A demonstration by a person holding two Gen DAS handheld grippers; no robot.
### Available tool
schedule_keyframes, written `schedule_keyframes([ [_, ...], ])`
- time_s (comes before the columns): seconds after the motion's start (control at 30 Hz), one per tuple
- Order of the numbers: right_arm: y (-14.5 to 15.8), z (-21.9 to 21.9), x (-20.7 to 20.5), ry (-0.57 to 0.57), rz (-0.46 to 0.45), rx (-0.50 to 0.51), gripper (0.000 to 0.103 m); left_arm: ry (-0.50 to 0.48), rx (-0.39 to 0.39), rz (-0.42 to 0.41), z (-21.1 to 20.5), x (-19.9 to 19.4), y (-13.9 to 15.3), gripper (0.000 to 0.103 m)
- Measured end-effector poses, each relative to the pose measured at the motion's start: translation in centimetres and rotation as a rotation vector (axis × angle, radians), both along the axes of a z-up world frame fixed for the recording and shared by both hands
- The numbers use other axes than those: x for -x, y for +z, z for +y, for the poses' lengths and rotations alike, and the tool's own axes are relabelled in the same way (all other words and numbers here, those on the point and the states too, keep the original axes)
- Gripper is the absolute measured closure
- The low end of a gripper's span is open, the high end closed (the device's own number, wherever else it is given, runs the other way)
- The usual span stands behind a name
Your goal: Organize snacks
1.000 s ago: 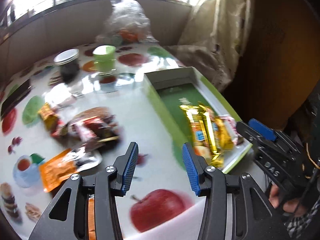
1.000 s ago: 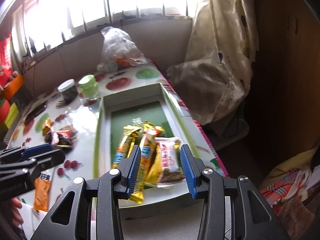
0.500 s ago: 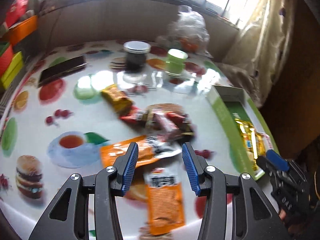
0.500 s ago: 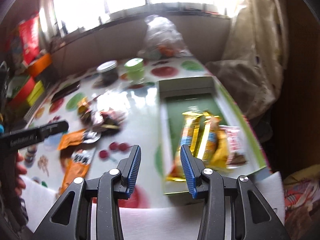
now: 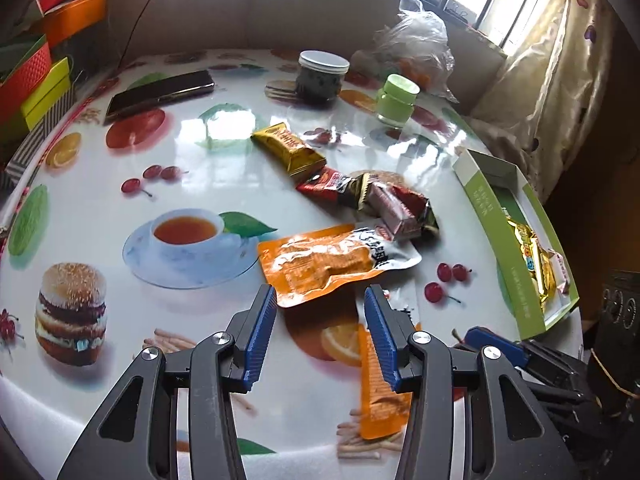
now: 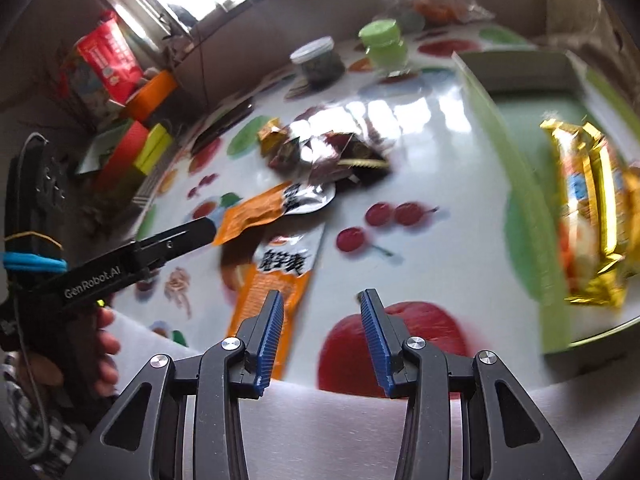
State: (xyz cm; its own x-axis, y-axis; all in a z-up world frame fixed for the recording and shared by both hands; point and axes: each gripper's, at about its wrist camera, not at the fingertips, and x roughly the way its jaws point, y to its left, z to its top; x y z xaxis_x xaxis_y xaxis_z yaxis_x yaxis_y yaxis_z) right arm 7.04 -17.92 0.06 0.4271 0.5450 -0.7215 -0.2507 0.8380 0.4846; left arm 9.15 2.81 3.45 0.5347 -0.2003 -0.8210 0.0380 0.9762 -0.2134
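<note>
Left tool (image 5: 320, 334) parted, empty, above orange pouch (image 5: 320, 266) on surface (image 5: 200, 160). Right tool (image 6: 319, 336) parted, empty; green box (image 6: 516, 184) holds gold snack bars (image 6: 588, 208).

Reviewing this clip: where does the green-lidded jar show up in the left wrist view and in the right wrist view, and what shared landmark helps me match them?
Left wrist view: the green-lidded jar stands upper right of centre, in front of the clear plastic bag.
Right wrist view: the jar is near the top, right of centre, blurred.
Shared landmark: the white-lidded dark jar stands just left of it in both views.
</note>
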Motion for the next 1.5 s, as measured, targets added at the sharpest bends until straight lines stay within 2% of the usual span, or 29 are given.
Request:
schedule_keyframes([
  [0.1, -0.3, 0.5, -0.1, 0.019, 0.017, -0.032, 0.064, 0.003, 0.004, 0.004, 0.5, 0.0, -0.2, 0.056],
  [0.27, -0.6, 1.6, -0.3, 0.053, 0.025, -0.029, 0.075, -0.005, 0.010, 0.026, 0.7, 0.2, -1.0, 0.056],
  [0.33, -0.6, 1.9, -0.4, 0.064, 0.026, -0.035, 0.076, -0.003, 0.009, 0.036, 0.9, 0.3, -1.3, 0.056],
  [0.6, -1.1, 2.4, -0.6, 0.089, 0.043, -0.042, 0.099, -0.007, 0.017, 0.059, 1.0, 0.4, -2.2, 0.056],
  [1.13, -1.2, 2.4, -0.9, 0.118, 0.053, -0.196, 0.101, -0.013, 0.035, 0.077, 1.4, -0.1, -2.9, 0.056],
  [1.23, -1.3, 2.5, -1.1, 0.127, 0.065, -0.209, 0.101, -0.039, 0.104, 0.081, 1.5, 0.0, -3.0, 0.056],
  [1.37, -1.5, 2.6, -1.3, 0.131, 0.083, -0.249, 0.101, -0.051, 0.143, 0.083, 1.4, 0.1, -3.1, 0.056],
  [1.5, -1.9, 3.0, -1.5, 0.135, 0.107, -0.257, 0.101, -0.059, 0.223, 0.099, 1.8, 0.1, -3.2, 0.056],
])
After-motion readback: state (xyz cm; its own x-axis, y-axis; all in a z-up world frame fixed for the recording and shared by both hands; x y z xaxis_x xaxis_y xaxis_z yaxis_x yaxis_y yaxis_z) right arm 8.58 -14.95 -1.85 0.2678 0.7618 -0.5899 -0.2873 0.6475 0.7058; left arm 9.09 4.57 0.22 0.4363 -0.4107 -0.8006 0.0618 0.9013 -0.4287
